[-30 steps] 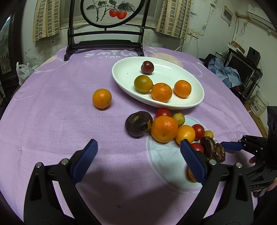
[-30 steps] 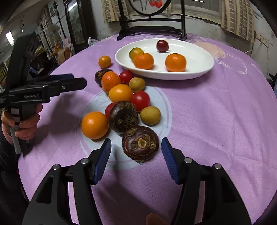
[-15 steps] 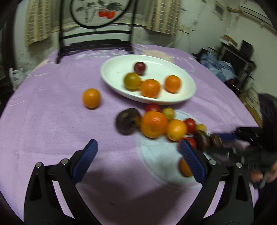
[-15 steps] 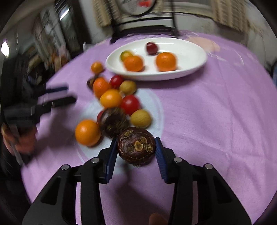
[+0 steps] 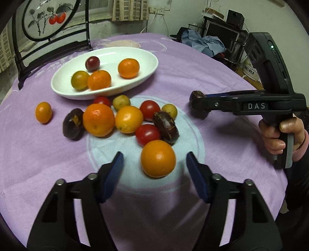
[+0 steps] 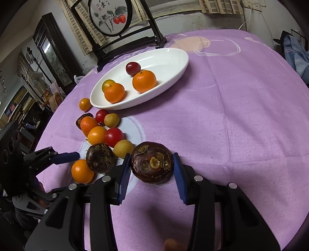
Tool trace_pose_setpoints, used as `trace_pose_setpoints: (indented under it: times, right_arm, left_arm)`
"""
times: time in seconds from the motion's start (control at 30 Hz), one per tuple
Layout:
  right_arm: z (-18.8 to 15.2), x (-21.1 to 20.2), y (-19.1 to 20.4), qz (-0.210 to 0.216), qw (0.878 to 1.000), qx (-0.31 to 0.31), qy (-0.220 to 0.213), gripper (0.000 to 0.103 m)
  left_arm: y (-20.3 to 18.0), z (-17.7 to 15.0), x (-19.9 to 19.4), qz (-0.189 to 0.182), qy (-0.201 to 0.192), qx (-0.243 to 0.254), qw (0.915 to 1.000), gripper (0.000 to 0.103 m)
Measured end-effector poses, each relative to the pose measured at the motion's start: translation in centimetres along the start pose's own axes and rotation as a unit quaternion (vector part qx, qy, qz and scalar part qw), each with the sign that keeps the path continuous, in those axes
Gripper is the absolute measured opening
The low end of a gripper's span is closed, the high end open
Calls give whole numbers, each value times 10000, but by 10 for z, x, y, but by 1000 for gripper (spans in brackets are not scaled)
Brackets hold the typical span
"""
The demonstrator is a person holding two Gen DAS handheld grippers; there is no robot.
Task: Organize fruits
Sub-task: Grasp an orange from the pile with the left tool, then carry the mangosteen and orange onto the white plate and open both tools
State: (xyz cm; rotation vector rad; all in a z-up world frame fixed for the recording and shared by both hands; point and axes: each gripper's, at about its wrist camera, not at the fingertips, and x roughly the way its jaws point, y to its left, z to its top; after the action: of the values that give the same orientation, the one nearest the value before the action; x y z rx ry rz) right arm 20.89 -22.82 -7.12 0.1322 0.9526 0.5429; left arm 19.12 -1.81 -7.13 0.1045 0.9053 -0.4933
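Observation:
My left gripper (image 5: 154, 171) hangs low over the purple cloth with a large orange (image 5: 158, 158) between its blue pads. The jaws are closing and a gap shows on both sides of the orange. My right gripper (image 6: 152, 173) is shut on a dark brown flat fruit (image 6: 152, 162). In the left wrist view that fruit (image 5: 197, 96) hangs above its shadow on the cloth. A white oval dish (image 5: 146, 56) at the back holds two oranges, a greenish fruit and a dark red one. Loose oranges, red tomatoes, small yellow fruits and another dark fruit (image 5: 166, 126) lie in a pile.
A small orange (image 5: 43, 112) lies alone at the left. A black chair back with a round painted panel (image 6: 110, 17) stands behind the dish. A hand (image 5: 278, 135) grips the right gripper's handle near the table's right edge. Furniture and clothes crowd the room beyond.
My right gripper shut on the dark fruit and carried it off the pile. My left gripper swung over to the near orange and its jaws narrowed. Both views rolled.

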Motion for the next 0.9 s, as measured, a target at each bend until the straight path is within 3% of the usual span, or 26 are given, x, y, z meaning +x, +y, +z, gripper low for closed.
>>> trace_pose_setpoints:
  times: [0.33,0.53,0.77,0.9]
  right_arm:
    - [-2,0,4,-31,10000,-87,35,43]
    - [-2,0,8,-94,9997,-219,1,43]
    - [8,-4,23,43,9987,-445,-245,43]
    - [38,-3,38,104,9964,-564,-628,43]
  left_arm:
    - [0,5,14,-66,211,-197,9996,40]
    - [0,4,12,-65,169,-230,9996,38]
    - [17,16,-18,-384,-421,-513,9971,38]
    - [41,48,-32,-202,-839,-870,9925,38]
